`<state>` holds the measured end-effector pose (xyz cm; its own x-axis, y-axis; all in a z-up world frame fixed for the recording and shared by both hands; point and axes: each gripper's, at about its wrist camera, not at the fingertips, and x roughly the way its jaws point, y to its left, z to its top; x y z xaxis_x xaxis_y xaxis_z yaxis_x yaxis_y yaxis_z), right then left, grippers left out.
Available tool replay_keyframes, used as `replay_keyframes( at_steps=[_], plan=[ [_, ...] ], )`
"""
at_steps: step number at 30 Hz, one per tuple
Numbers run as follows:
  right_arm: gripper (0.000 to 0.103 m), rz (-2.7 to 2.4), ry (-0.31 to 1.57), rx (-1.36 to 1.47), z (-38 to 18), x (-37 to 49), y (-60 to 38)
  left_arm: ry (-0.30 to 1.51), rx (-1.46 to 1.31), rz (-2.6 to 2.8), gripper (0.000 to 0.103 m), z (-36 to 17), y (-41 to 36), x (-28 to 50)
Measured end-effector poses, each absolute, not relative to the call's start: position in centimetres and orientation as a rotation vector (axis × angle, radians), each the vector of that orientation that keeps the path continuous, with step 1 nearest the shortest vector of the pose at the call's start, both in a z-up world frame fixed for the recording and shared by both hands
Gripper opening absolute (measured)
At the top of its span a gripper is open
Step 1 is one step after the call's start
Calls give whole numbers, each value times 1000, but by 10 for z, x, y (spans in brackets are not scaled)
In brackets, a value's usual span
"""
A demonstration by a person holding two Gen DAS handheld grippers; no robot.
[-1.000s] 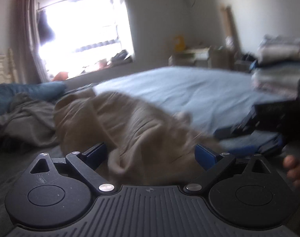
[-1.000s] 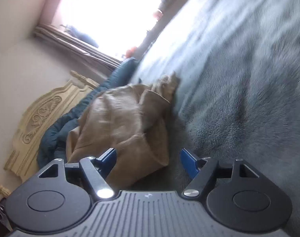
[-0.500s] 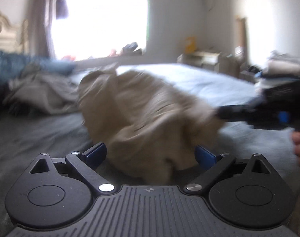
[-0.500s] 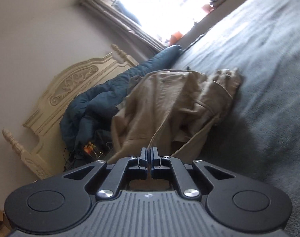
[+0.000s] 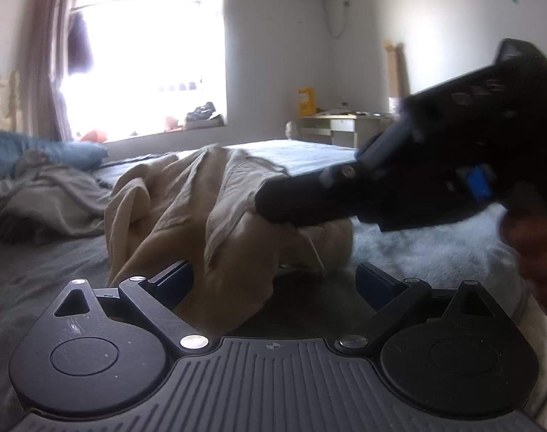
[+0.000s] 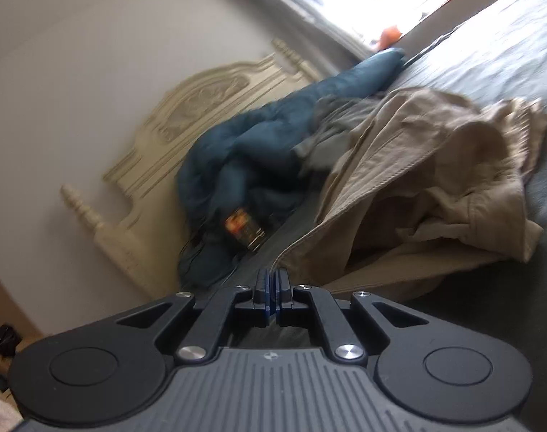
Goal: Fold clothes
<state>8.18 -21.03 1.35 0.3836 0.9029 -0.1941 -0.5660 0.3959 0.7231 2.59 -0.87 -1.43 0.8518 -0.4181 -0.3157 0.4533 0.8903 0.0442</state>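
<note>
A crumpled tan garment lies heaped on the grey bed cover. My left gripper is open just in front of it, with a fold of the cloth hanging between its blue fingers, unpinched. In the left wrist view my right gripper reaches in from the right, held by a hand, its tip on the garment's top edge. In the right wrist view the right gripper is shut, pinching a seamed edge of the tan garment, which stretches away to the right.
A grey garment lies bunched at the left by a blue duvet against the cream headboard. A small printed item sits beside the duvet. Beyond the bed stand a desk and a bright window.
My right gripper went from open to shut on the garment's edge and now lifts it, appearing large in the left wrist view. The left gripper stayed open near the heap.
</note>
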Motion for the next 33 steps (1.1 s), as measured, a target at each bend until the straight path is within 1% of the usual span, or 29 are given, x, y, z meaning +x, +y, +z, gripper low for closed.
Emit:
replay_keyframes(
  at_steps=[1,2,3,4,5,6,7,9,10,12,13,14,15,16,17,19,22,23,24,25,26,27,29,33],
  plan=[
    [5,1017,657,595,13,80,-206,313,103,-445,91,-16,-7,30],
    [7,1010,671,575,13,79,-205,323,86,-429,85,-17,-6,35],
    [9,1003,684,555,12,77,-205,332,66,-418,81,-18,-4,40],
    [11,991,684,553,11,75,-209,342,44,-408,78,-18,-3,46],
    [18,979,682,553,11,74,-214,347,26,-403,73,-19,-2,49],
    [23,972,671,567,11,73,-222,349,9,-398,68,-19,-2,52],
    [25,966,659,584,10,71,-230,347,-8,-395,66,-19,-1,54],
    [37,932,618,618,10,70,-253,344,-42,-385,56,-18,1,57],
    [40,901,592,634,10,70,-265,346,-61,-377,53,-17,3,59],
    [46,826,547,666,5,72,-289,350,-98,-359,40,-16,8,62],
    [49,774,548,688,-1,78,-299,351,-117,-351,38,-15,10,64],
    [53,720,553,712,-7,85,-309,353,-135,-342,34,-15,12,65],
    [55,676,575,735,-16,95,-315,355,-154,-333,32,-14,15,67],
    [55,634,600,758,-25,105,-320,361,-180,-327,31,-13,17,65],
    [58,591,626,780,-34,116,-324,368,-201,-322,31,-12,20,66],
    [59,570,668,823,-52,134,-323,379,-237,-310,30,-11,27,69],
    [58,606,717,830,-71,152,-307,391,-287,-293,30,-10,39,72],
    [54,629,730,818,-74,154,-299,390,-300,-288,30,-9,44,71],
    [40,670,729,796,-75,153,-291,389,-314,-282,30,-9,50,70],
    [30,708,720,772,-73,149,-282,387,-327,-277,30,-9,55,69],
    [17,749,717,743,-69,144,-272,386,-340,-272,30,-9,61,68],
    [11,781,711,716,-64,137,-263,385,-354,-266,30,-9,66,67],
    [7,853,707,678,-53,124,-242,382,-380,-256,30,-9,77,65],
    [6,979,693,613,-30,99,-204,376,-433,-234,30,-9,99,62]
  ],
)
